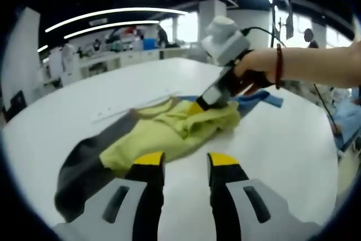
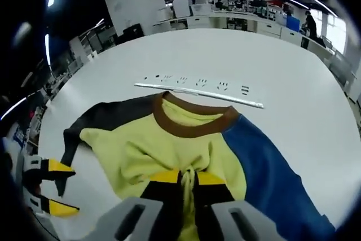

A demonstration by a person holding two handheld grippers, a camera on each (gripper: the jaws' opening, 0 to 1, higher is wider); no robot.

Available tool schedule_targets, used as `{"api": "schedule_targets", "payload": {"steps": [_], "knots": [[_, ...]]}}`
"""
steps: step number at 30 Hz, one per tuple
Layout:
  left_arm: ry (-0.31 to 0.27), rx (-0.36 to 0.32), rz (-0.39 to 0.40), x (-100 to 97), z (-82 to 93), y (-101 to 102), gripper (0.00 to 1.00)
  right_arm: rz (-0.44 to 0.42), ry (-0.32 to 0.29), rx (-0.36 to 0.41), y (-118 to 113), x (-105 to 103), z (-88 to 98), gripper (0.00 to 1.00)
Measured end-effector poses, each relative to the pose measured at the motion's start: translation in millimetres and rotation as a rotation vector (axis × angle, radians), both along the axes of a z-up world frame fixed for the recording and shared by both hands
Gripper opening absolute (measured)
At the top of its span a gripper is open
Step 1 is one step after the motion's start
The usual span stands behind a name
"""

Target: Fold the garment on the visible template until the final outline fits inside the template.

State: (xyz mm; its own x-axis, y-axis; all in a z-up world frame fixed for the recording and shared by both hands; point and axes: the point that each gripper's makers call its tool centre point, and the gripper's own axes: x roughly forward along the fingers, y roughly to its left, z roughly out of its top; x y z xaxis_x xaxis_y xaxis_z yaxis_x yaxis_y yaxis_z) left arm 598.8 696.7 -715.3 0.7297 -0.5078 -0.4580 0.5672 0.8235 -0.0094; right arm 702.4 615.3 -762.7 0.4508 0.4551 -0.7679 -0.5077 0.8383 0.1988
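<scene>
The garment (image 2: pixel 186 150), a yellow-bodied top with a brown collar (image 2: pixel 194 122), one dark grey sleeve (image 2: pixel 107 118) and one blue sleeve (image 2: pixel 265 167), lies on the white tabletop (image 2: pixel 293 71), partly bunched, with its collar toward a thin strip bearing printed marks (image 2: pixel 197 90), which may be the template edge, though that cannot be confirmed. In the right gripper view, the right gripper (image 2: pixel 189 187) has its fingers drawn together on a pinch of yellow fabric at the lower body, the cloth puckering into the grip. In the left gripper view, the left gripper (image 1: pixel 185 165) sits low at the near side of the garment with its fingers apart and nothing between them; the same tool appears at the left edge of the right gripper view, beside the grey sleeve and not touching it. Judgement: the article is light, soft and limp, with no stiffness to carry a fold, so it will sag and drag wherever it is not supported. The smooth tabletop likely offers little friction, so a one-sided pull may slide the whole piece rather than fold it. Advisable holds are hems, shoulder seams and sleeve ends, taken through a single intended layer, with the free gripper supporting the opposite edge. Risk noted: gathering extra layers and setting wrinkles.
</scene>
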Motion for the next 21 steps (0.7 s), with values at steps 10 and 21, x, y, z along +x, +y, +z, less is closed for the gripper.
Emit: {"api": "schedule_targets", "payload": {"steps": [10, 21], "knots": [[0.021, -0.04, -0.002, 4.8, 0.0, -11, 0.27, -0.017, -0.046, 0.079, -12, -4, 28.3, 0.26], [0.05, -0.046, 0.005, 14.7, -12.1, -25, 0.27, 0.05, -0.094, 0.155, -33, -36, 55.6, 0.37]]}}
